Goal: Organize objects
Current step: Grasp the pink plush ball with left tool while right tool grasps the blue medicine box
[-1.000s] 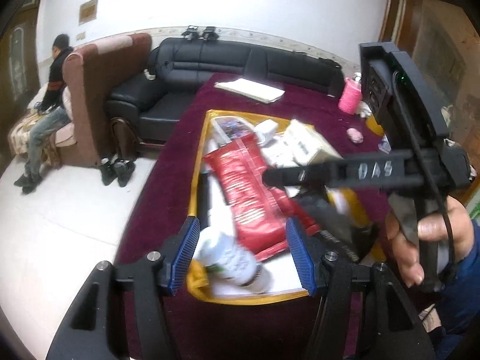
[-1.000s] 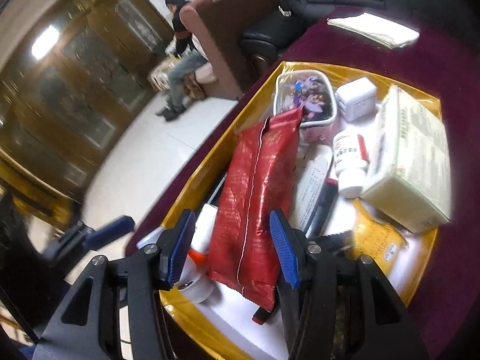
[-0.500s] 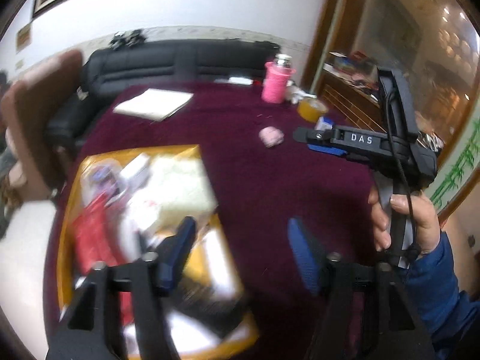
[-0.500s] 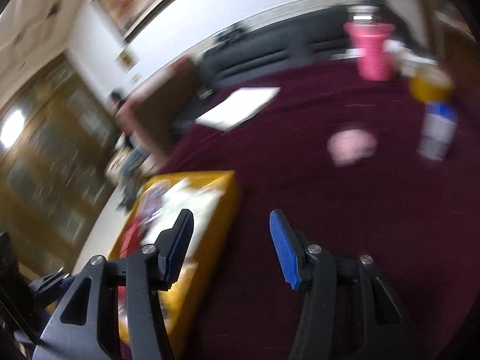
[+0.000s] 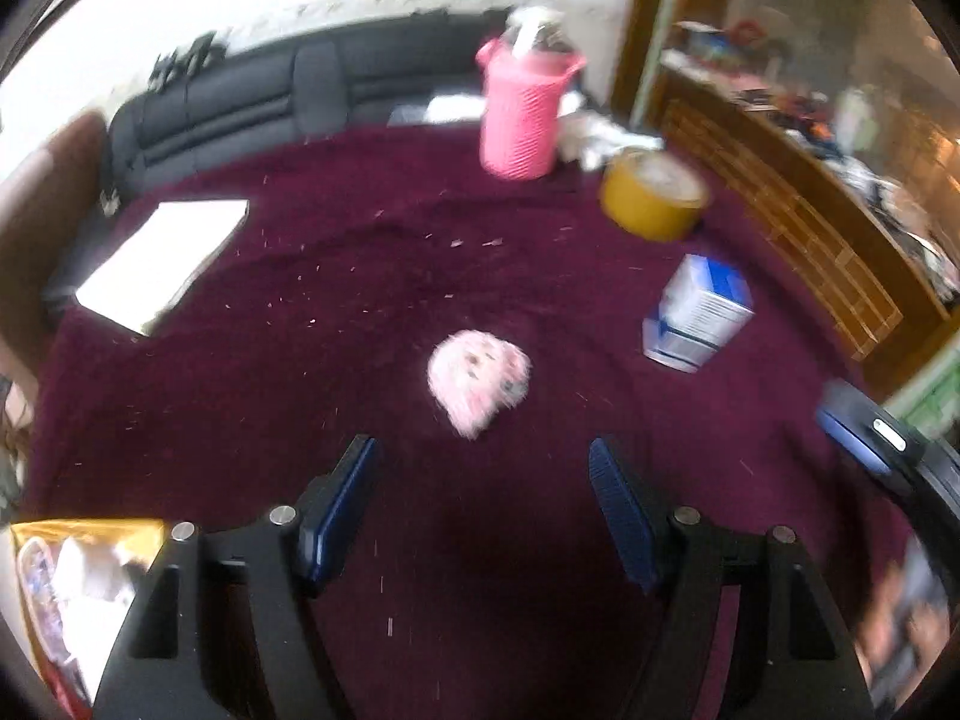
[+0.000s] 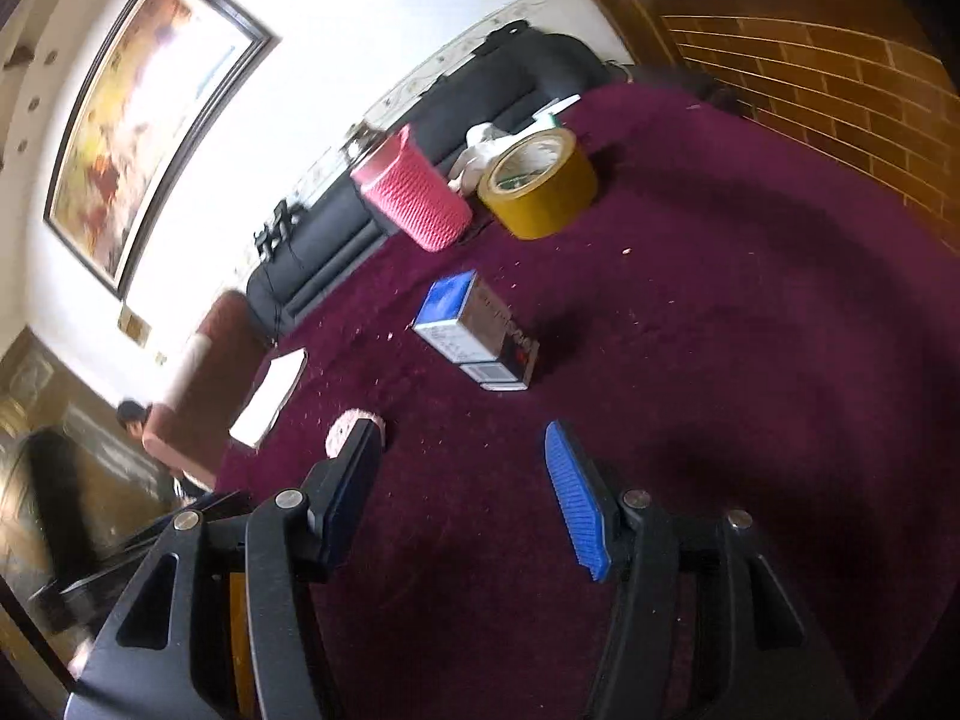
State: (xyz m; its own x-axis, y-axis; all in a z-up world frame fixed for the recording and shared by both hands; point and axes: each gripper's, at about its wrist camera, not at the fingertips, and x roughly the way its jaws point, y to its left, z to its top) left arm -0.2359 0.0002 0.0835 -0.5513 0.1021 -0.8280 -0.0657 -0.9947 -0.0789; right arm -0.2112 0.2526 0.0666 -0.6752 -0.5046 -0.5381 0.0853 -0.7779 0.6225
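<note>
Maroon cloth covers the worktop [image 5: 300, 396]; black sofa [image 5: 252, 96] and brick-patterned wood panelling [image 6: 840, 90] behind. Pink pouch [image 5: 479, 379] lies centre, blue-white box [image 5: 696, 312] near, tape roll [image 5: 651, 198] beside pink container [image 5: 519, 114]. Left gripper [image 5: 483, 510] open, empty; right gripper [image 6: 462, 495] opening, empty.

Bare maroon cloth [image 5: 480, 540] ahead; pink pouch [image 5: 479, 381] and box [image 5: 699, 312] beyond.

The bench [image 5: 360, 540] carries a maroon cloth. On it lie a pink pouch [image 5: 479, 380], blue-white box [image 5: 699, 315], yellow tape roll [image 5: 651, 201], pink woven container [image 5: 521, 111], white pad [image 5: 162, 261] and yellow tray [image 5: 84, 531].
</note>
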